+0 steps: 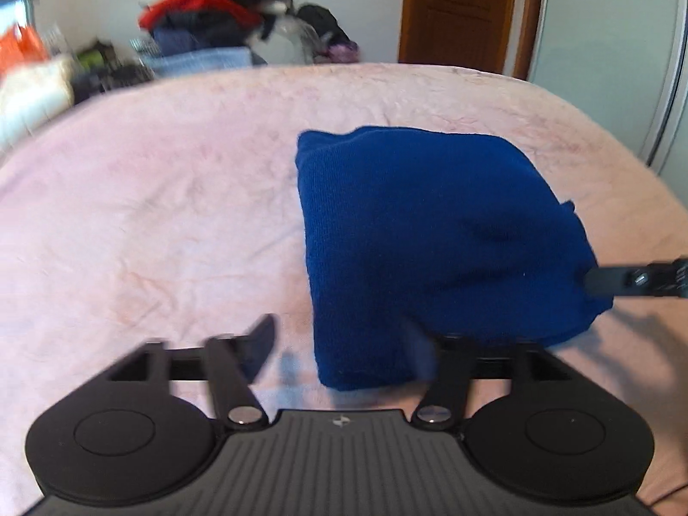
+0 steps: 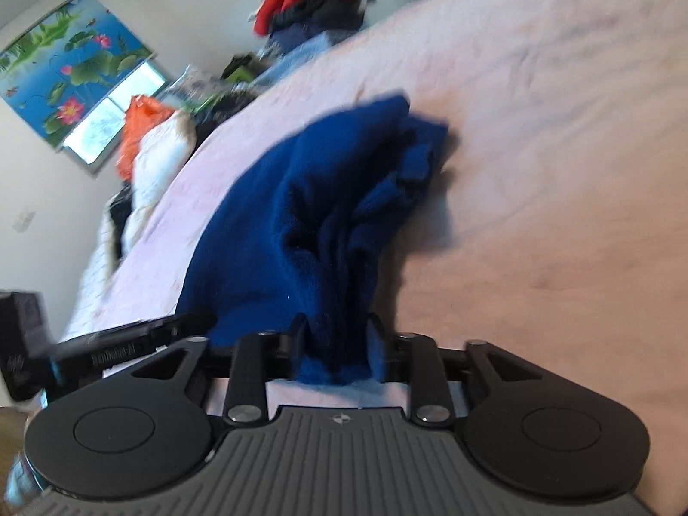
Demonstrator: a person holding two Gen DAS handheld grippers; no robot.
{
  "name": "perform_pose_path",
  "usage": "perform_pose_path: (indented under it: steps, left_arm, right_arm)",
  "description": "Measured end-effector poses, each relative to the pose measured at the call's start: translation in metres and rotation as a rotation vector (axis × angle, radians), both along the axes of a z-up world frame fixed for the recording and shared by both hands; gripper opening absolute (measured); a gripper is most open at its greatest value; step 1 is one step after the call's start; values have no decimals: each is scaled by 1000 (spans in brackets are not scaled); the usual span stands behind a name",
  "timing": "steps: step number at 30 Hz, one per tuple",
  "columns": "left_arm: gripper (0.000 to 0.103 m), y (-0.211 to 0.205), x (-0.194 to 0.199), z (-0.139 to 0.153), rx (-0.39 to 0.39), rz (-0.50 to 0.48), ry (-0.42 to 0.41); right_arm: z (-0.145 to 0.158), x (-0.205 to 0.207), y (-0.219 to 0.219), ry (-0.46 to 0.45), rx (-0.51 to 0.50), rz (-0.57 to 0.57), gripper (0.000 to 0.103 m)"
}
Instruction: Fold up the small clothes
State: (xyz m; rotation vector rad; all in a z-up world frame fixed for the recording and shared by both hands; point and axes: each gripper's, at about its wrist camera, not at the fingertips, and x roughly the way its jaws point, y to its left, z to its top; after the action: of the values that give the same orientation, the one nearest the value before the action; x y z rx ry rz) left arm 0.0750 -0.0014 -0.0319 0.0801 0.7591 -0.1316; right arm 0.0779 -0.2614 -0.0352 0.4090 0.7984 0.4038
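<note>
While the fold is in hand, noted as follows:

Bed cover (image 1: 172, 198): pink, spread flat; serves as the folding surface.

Blue knit garment (image 1: 430, 236): lying on the cover, doubled over, near edge bunched and lifted.

Right gripper (image 2: 335, 335): pinching a bunched edge of the garment, likely to carry it over.

Left gripper (image 1: 344, 344): fingers spread, gripping nothing; right finger hidden behind cloth.

Right gripper (image 2: 335, 344) pinches blue garment (image 2: 301, 198) on bed (image 2: 559, 172).
</note>
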Motion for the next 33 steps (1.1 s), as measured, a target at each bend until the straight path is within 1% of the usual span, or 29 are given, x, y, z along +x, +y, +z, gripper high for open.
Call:
perform_pose_path:
  steps: [1, 3, 4, 6, 10, 11, 15, 19, 21, 24, 33]
  left_arm:
    - [82, -6, -6, 0, 18, 3, -28]
    - [82, -15, -15, -2, 51, 4, -42]
    - [82, -20, -17, -4, 63, 3, -36]
    - [82, -23, -22, -9, 73, 25, -32]
    - [82, -24, -32, -16, 46, 36, -10]
    - [82, -24, -34, -17, 47, 51, -10]
    - [83, -21, -47, -16, 36, 75, -9]
    - [83, -16, -47, -20, 14, 99, 0]
    - [83, -14, -49, -24, 5, 108, 14]
    - [83, -12, -50, -23, -2, 111, 11]
    - [90, -12, -52, -26, 5, 124, 13]
  right_arm:
    - [7, -11, 7, -42, -50, -22, 75]
    - [16, -33, 23, -113, -123, -41, 90]
    - [18, -39, 33, -134, -149, -35, 94]
    - [18, -49, 49, -154, -200, -30, 97]
    - [12, -50, 76, -160, -306, -91, 102]
    - [10, -53, 81, -154, -323, -99, 102]
    - [4, -58, 86, -142, -314, -112, 102]
    - [-3, -61, 92, -138, -365, -99, 103]
    - [-6, -64, 92, -145, -373, -114, 103]
    - [-10, -64, 92, -120, -371, -103, 103]
    - [-18, -61, 96, -85, -382, -91, 103]
